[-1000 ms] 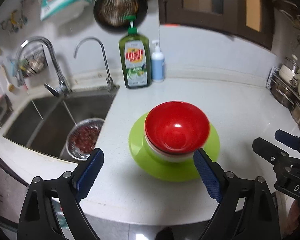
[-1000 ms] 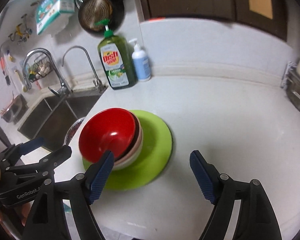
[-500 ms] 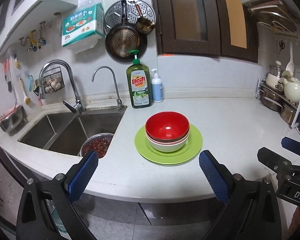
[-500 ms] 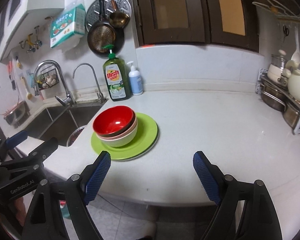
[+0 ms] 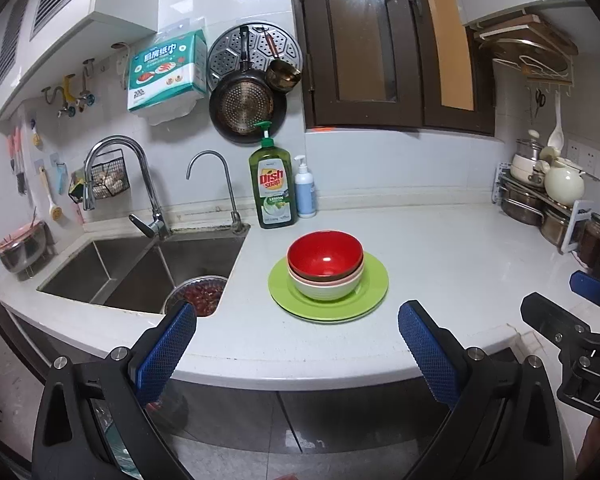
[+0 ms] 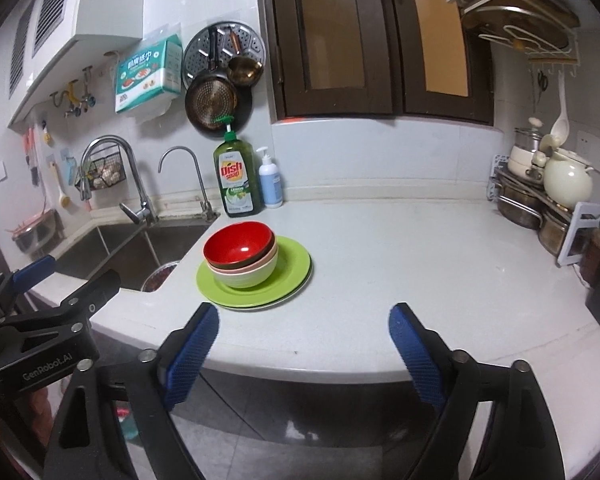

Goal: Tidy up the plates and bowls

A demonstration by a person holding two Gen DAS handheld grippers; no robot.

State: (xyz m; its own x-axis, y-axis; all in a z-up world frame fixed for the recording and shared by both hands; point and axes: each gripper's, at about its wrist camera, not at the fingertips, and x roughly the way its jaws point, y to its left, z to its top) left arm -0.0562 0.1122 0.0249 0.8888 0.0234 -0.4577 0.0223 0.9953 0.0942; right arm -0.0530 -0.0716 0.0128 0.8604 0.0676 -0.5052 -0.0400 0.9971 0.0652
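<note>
The nested bowls (image 5: 325, 268) sat on the green plates (image 5: 374, 280) right of the sink (image 5: 140, 264). The left gripper (image 5: 296, 344) stood spread and empty; the right gripper (image 6: 302, 340) was opening, empty. Possibly uneven, the stack could slide if nudged.

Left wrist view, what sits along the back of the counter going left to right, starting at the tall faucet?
Tall faucet → small faucet → green dish soap bottle → white pump bottle → rack of pots.
</note>
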